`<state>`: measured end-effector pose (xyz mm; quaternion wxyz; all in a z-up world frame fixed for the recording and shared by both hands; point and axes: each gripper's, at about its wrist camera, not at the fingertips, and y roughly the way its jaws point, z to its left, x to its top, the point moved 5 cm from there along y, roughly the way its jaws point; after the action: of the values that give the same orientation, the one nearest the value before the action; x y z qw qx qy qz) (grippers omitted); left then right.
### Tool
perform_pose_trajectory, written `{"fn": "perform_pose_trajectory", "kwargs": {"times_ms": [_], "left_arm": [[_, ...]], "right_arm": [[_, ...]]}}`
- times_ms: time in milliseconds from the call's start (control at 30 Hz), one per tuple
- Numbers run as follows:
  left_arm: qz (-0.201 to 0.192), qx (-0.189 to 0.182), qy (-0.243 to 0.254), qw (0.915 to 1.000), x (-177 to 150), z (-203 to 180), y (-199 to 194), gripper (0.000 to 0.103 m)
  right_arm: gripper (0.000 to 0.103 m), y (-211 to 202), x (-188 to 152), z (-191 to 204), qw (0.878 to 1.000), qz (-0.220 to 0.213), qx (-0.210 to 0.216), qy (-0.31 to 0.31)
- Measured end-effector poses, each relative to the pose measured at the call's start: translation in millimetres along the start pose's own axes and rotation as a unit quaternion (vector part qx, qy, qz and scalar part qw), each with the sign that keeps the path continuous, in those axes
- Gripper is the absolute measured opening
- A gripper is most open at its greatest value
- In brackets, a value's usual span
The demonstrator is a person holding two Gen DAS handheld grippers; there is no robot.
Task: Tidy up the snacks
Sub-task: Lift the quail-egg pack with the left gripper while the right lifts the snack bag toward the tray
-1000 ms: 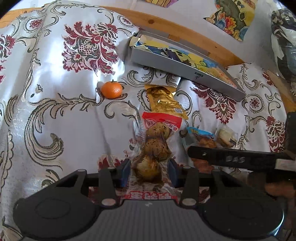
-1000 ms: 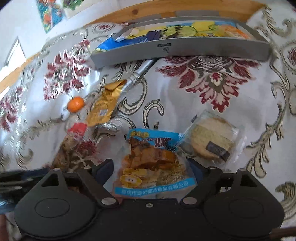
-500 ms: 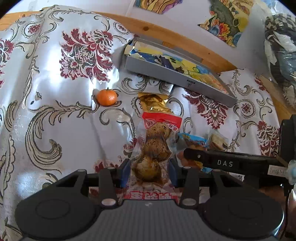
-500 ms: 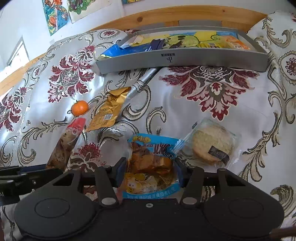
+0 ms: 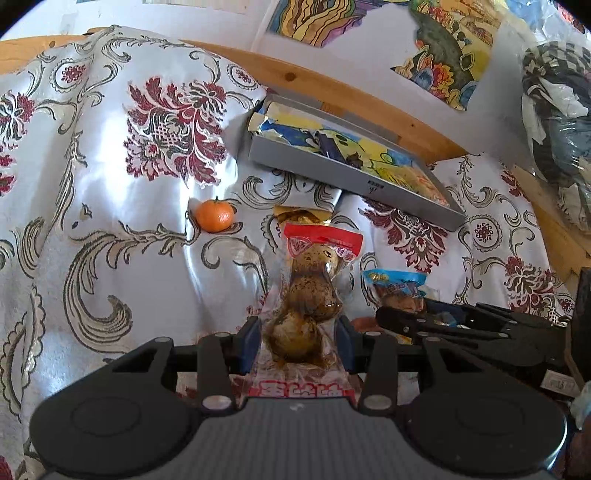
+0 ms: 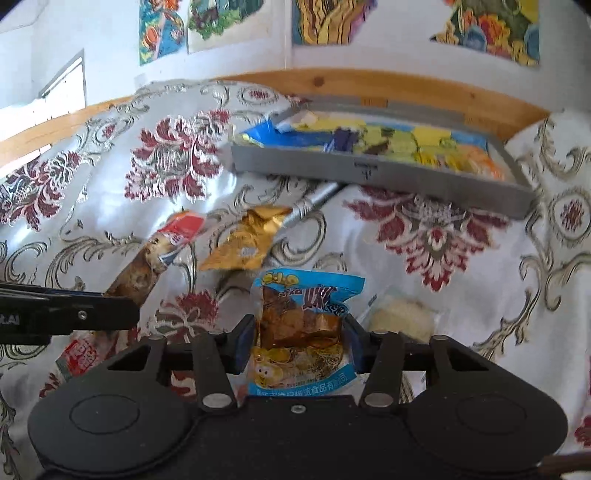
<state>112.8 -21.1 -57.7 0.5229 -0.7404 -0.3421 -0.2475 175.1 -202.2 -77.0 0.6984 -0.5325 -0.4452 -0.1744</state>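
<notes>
The left gripper (image 5: 298, 336) is closed on a clear egg packet (image 5: 308, 306) w/ red top strip, fingers pressing both sides of the lowest egg; the packet stands lifted off the cloth, tilted forward; the right gripper (image 6: 298, 341) is clamped on a blue-edged snack bag (image 6: 301, 325) w/ brown pieces inside, also held up above the cloth.

Open room: wide free cloth to the left of the egg packet, only a small orange fruit (image 5: 214, 215) lies there, well apart from the grippers; between the two grippers the gap is narrow, the right one shows just beside the left in the left wrist view; ahead stands a grey tray (image 6: 380, 175) near the wooden edge (image 6: 388, 86), its front wall low, already filled w/ yellow & blue wrappers; a gold foil packet (image 6: 245, 240) lies on the cloth between the grippers and the tray; a round pale biscuit in clear wrap (image 6: 402, 317) lies just right of the right gripper's fingers.

Surface: shiny silver-white tablecloth (image 5: 110, 229) w/ dark red flower patterns & grey-gold scrolls, wrinkled, soft folds; behind it a white wall w/ colourful pictures (image 6: 332, 18).

Materials: egg packet glossy, wet-looking brown inside; foil packet crumpled; tray matte, straight-edged, rectangular.
</notes>
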Motion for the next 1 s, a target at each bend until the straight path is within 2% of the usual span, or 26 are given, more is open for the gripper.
{"fn": "perform_pose_trajectory", "kwargs": {"times_ms": [367,567,1000], "left_arm": [[-0.027,0.015,0.009,0.9995,33.4,-17.0,14.5,0.046],[-0.040,0.022,0.005,0.9989,68.9,-31.6,32.5,0.046],[-0.064,0.037,0.025,0.9969,149.7,-79.2,82.7,0.047]], "right_arm": [[0.052,-17.5,30.5,-15.9,0.996,-0.087,-0.008,0.017],[0.052,-16.2,58.9,-35.4,0.989,-0.141,-0.024,0.022],[0.052,8.9,106.0,-97.6,0.977,-0.198,-0.043,0.061]]}}
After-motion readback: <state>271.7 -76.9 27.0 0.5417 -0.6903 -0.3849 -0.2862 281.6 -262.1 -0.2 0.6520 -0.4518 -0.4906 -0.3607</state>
